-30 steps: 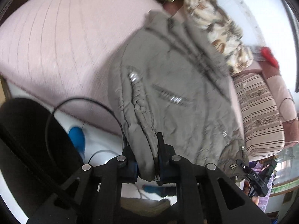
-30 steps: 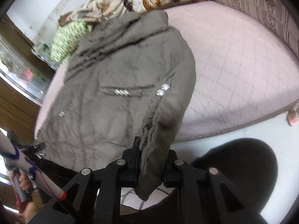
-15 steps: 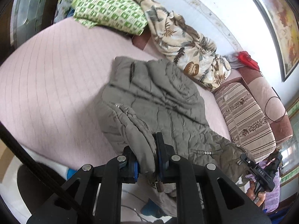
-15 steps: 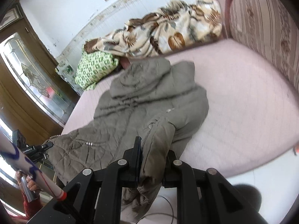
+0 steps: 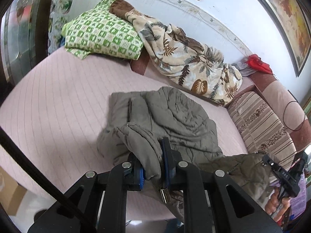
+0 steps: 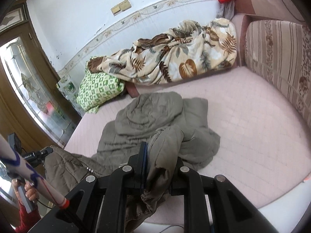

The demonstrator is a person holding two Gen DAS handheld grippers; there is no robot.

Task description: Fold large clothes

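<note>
L gripper point(image 5: 153, 167) is clamping narrow on a fold of the grey-brown jacket point(image 5: 175, 120); R gripper point(image 6: 161, 167) is pinching another padded part of it the same way. Jacket's upper half is lying bunched on the pink bed point(image 5: 58, 101), w/ its lower edge hanging off the near side btwn the two grippers. Green-checked pillow point(image 5: 101, 33) & leaf-print blanket point(image 5: 184, 62) are sitting against the far wall, well apart from the jacket.

Bright, even daylight in both views; wall point(image 5: 223, 13) near overexposed. Shadows soft, faint beside jacket point(image 5: 175, 120). Strong fisheye bending plus black vignette at corners. Slight motion blur on bed point(image 6: 252, 116) and jacket edges; foreground sharp.
</note>
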